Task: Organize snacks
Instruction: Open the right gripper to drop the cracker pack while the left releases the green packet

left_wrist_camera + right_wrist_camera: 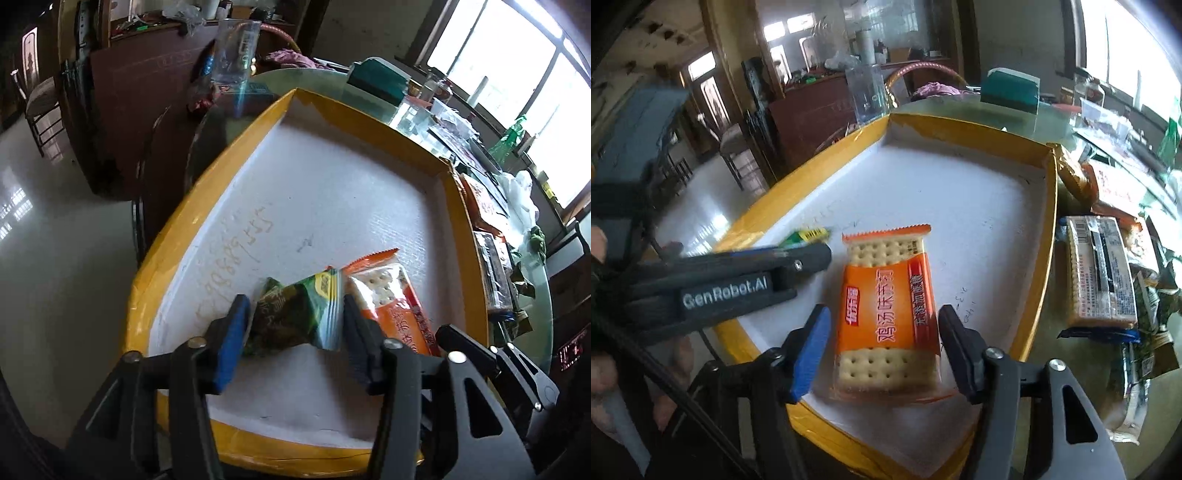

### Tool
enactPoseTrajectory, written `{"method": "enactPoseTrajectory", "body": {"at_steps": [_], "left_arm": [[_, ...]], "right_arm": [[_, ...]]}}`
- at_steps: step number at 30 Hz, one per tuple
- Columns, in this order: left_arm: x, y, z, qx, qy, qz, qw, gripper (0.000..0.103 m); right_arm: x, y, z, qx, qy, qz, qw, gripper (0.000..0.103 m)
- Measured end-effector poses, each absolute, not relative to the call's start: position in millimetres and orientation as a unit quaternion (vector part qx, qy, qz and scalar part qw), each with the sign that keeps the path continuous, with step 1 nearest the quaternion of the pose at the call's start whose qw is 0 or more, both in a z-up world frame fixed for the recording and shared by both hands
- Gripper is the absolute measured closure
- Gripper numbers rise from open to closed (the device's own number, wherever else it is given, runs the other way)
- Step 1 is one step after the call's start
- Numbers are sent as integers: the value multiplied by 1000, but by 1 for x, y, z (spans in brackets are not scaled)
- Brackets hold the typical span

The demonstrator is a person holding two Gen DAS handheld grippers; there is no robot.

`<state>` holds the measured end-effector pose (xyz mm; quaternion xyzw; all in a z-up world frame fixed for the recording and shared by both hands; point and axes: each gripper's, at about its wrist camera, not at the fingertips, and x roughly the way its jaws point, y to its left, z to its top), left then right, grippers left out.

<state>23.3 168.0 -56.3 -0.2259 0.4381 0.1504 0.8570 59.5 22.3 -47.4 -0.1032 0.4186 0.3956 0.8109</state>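
A yellow-rimmed tray (pixel 332 177) with a white floor lies on the glass table. On its floor a green snack packet (pixel 306 317) rests between the fingers of my left gripper (pixel 295 302); the pads stand just off its ends, so the gripper is open. Beside it to the right lies an orange cracker pack (pixel 391 295). In the right wrist view that cracker pack (pixel 886 288) lies flat between the fingers of my right gripper (pixel 884 312), open, with a gap on each side. One of the left gripper's fingers (pixel 809 258) reaches in from the left, and the green packet (pixel 809 234) peeks out behind it.
Several loose snack packs (pixel 1100 269) are piled on the table right of the tray (pixel 960 192). A clear plastic cup (pixel 868 92) and a teal box (pixel 1010 90) stand beyond the tray's far edge. A person's hand (pixel 602 369) shows at the left. The table drops off to the floor at the left.
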Motion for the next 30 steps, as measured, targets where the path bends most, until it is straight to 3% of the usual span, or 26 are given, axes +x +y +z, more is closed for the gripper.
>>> {"method": "enactPoseTrajectory", "body": {"at_steps": [5,7,17,30], "left_arm": [[17,156,-47,-221,411,152,871,23],[14,155,-42,-229,395,155,876,22],[18,105,-6,-194,353,100,910,17],[39,41,10,-162,361,5,918,17]], "right_arm": [[62,-1,-37,-50,410,407,815,32],[63,-13,-33,-25,406,406,818,28],[67,-79,-16,51,376,364,851,28],[83,-164,-18,112,388,295,866,28]]}}
